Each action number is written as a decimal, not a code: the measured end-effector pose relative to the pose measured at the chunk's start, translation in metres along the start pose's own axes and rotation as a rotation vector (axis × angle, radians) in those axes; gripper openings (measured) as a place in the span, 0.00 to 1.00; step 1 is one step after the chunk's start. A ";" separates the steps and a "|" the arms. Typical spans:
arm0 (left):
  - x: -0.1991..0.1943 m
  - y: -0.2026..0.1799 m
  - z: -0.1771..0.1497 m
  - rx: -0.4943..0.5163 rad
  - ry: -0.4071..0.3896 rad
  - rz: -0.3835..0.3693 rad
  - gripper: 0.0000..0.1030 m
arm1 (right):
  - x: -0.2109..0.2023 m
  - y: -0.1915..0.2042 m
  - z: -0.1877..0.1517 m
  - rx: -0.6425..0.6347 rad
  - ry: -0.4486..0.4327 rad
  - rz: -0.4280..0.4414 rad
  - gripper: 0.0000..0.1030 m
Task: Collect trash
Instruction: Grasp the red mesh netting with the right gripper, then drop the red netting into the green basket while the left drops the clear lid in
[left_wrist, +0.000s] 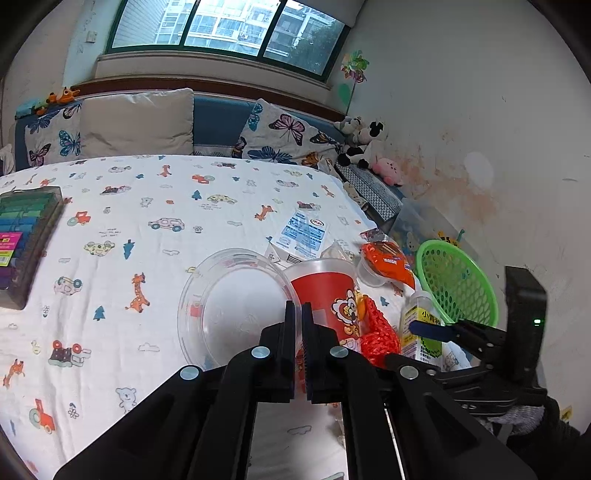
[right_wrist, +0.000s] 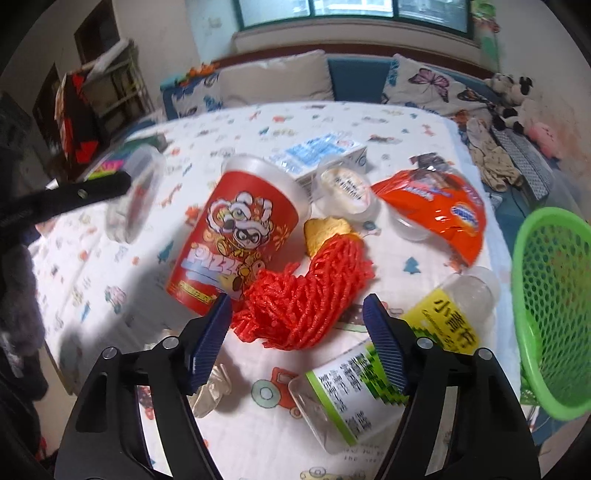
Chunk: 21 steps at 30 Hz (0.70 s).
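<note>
1. My left gripper (left_wrist: 296, 314): jaws together, pinched on the rim of a clear plastic bowl (left_wrist: 229, 306), which stands tilted on edge with its hollow facing my camera (in the right wrist view it shows only as a blur beside the black finger).
2. My right gripper (right_wrist: 297, 332): blue pads well apart, nothing pressed between them. It points down at the trash pile, with the red mesh net (right_wrist: 306, 295) lying just ahead of the gap.
3. Trash, all on the patterned bed sheet (left_wrist: 147, 258):
   - a red printed cup (right_wrist: 236, 240) on its side, rim away from me, touching the net
   - a yellow crumpled piece (right_wrist: 327, 232) at the net's far end
   - a blue-and-white carton (right_wrist: 314, 151) lying flat behind the cup
   - a small clear tub (right_wrist: 345, 188) with a printed lid, just beside the carton
   - an orange packet (right_wrist: 436, 210) to the right of the tub
   - a clear bottle (right_wrist: 369, 380) with a yellow-green label on its side, partly behind my right pad
   - a crumpled clear wrapper (right_wrist: 212, 387) under my left pad
4. Green mesh basket (right_wrist: 554, 306): at the right edge of the bed, tipped with its opening towards the pile, near the bottle. I can make out no trash inside it (its floor is partly out of frame).
5. A box of coloured markers (left_wrist: 26, 236) lies well apart at the far left of the sheet
</note>
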<state>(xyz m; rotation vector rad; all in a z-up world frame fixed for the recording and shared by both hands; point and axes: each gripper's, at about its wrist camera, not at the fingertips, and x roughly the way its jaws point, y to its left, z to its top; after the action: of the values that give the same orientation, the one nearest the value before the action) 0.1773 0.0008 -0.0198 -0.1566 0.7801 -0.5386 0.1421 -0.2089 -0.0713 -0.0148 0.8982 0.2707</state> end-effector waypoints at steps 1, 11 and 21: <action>0.000 0.001 0.000 -0.001 -0.001 0.000 0.04 | 0.004 0.002 0.000 -0.011 0.015 -0.001 0.69; -0.005 -0.001 0.001 0.003 -0.014 -0.009 0.04 | 0.013 0.008 -0.002 -0.036 0.041 -0.013 0.46; -0.015 -0.034 0.020 0.065 -0.051 -0.052 0.04 | -0.045 -0.015 -0.001 0.061 -0.102 0.008 0.44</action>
<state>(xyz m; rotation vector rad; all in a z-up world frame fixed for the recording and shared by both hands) 0.1689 -0.0214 0.0145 -0.1300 0.7100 -0.6064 0.1177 -0.2337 -0.0385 0.0588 0.8048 0.2486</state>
